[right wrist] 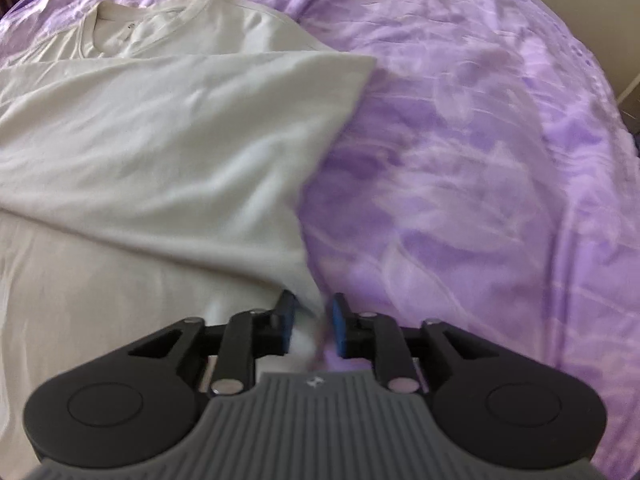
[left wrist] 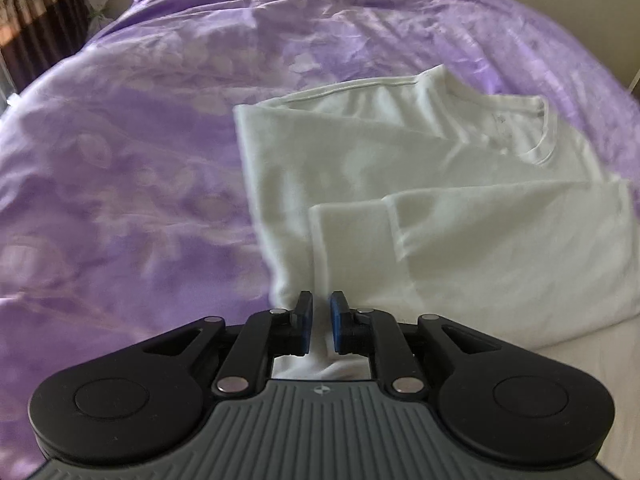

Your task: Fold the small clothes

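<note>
Steeply tilted downward, both grippers sit at the bottom centre of their views. The left gripper (left wrist: pixel 321 322) has its pads slightly parted over the white T-shirt (left wrist: pixel 400 184), whose cloth lies between them. The right gripper (right wrist: pixel 312 326), likewise slightly parted, straddles the shirt's lower corner on the purple bedspread (right wrist: pixel 460 160).

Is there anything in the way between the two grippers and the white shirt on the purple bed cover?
Nothing visible. The white shirt lies alone on the purple bed cover, and its near edge already sits between the jaws of the left gripper and the right gripper.
</note>
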A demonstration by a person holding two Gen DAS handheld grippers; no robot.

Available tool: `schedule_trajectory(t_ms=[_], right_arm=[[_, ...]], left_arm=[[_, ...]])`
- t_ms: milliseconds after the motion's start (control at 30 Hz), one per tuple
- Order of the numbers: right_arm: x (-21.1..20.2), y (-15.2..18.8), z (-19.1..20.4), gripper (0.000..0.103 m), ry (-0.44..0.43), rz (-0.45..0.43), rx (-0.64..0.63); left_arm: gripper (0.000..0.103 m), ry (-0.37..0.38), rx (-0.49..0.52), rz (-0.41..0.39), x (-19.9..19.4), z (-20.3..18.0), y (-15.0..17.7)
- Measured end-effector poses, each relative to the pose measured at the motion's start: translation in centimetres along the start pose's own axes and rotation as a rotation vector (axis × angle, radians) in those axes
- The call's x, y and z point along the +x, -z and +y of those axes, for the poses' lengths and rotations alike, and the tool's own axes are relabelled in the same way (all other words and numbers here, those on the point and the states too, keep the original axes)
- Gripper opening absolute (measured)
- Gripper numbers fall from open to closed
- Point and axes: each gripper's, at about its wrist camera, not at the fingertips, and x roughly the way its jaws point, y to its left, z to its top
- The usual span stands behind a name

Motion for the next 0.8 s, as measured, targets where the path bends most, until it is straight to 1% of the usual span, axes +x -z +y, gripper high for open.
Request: schedule_trajectory(t_ms=[100, 167, 267, 400, 500, 567, 633, 700, 767, 800], right_arm=[[-2.3, 1.0, -0.6, 0.015, 0.008, -0.014, -0.002], [-4.3, 1.8, -1.2, 0.016, -0.002, -0.033, 0.017], [-7.7, 2.8, -1.6, 0.020, -0.029, -0.067, 0.025], [-13.7, 4.4, -1.3, 0.023, -0.030, -0.137, -0.023], [-18.6, 5.8, -1.0, 0.024, -0.021, -0.187, -0.066], [-22.0, 7.0, -0.7, 0.025, -0.011, -0.218, -0.098], [-25.0, 8.2, -0.6, 0.031, -0.003, -0.246, -0.132], [-28.3, 10.0, -0.4, 0.035, 0.005, -0.276, -0.177], [-31.0, 11.8, -0.2, 0.039, 0.009, -0.283, -0.216], [-32.0, 12.6, -0.1, 0.042, 0.008, -0.282, -0.234]], left_arm=[[0.014, -0.029, 0.047, -0.012, -2.4, 0.3, 0.4], [0.014, -0.015, 0.068, -0.032, -4.7, 0.5, 0.7], [0.014, 0.000, 0.128, -0.091, -9.7, 0.5, 1.3], [0.014, 0.001, 0.239, -0.161, -16.6, -0.2, 2.4], [0.017, -0.004, 0.334, -0.192, -21.1, -1.0, 3.6], [0.021, -0.003, 0.409, -0.206, -23.8, -1.6, 4.8], [0.022, 0.002, 0.488, -0.212, -26.0, -2.2, 6.5], [0.023, -0.004, 0.561, -0.211, -27.5, -2.5, 8.5], [0.023, 0.007, 0.638, -0.197, -28.5, -2.8, 10.5], [0.023, 0.017, 0.679, -0.186, -28.7, -3.0, 11.6]])
